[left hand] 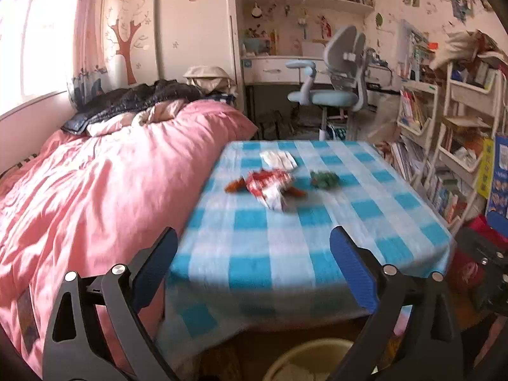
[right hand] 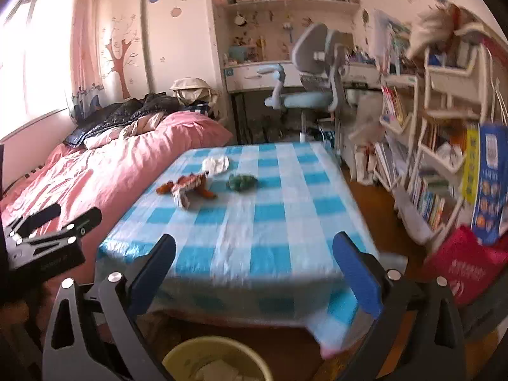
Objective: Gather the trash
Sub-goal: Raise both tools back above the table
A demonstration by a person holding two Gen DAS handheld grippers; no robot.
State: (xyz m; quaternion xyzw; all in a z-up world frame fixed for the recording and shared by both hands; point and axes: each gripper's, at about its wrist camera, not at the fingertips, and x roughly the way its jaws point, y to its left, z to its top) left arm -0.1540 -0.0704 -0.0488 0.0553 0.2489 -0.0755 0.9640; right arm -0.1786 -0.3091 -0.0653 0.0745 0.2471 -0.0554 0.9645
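From your left wrist view, the yellow bin (left hand: pixel 312 360) sits on the floor at the near edge of the frame, under the near edge of the desk (left hand: pixel 285 254), with pale crumpled paper inside it. Your left tool (left hand: pixel 254 273) stands wide open with nothing between its blue pads (left hand: pixel 352 266), above the bin and the desk's near edge. The trash lies at the far middle of the checked cloth: a red-and-white wrapper (left hand: pixel 270 187), small orange scraps touching its sides, a green crumpled piece (left hand: pixel 324 179) just to its right, and a white crumpled tissue (left hand: pixel 278 158) beyond. The near half of the cloth is bare. A pink bed (left hand: pixel 95 190) presses against the desk's left edge; bookshelves (left hand: pixel 451 146) crowd the right side.

From your right wrist view, the same bin (right hand: pixel 219 360) shows at the bottom, paper in it, just before the desk's (right hand: pixel 270 247) near edge. Your right tool (right hand: pixel 254 273) is also spread open and empty. The wrapper (right hand: pixel 189 185), green piece (right hand: pixel 242 182) and tissue (right hand: pixel 216 163) sit far left on the cloth. Your left tool (right hand: pixel 47 225) shows at the left edge, over the bed (right hand: pixel 111 171). Right of the desk there is open wooden floor (right hand: pixel 377 209), then bookshelves (right hand: pixel 428 158) and a red bag (right hand: pixel 470 266).
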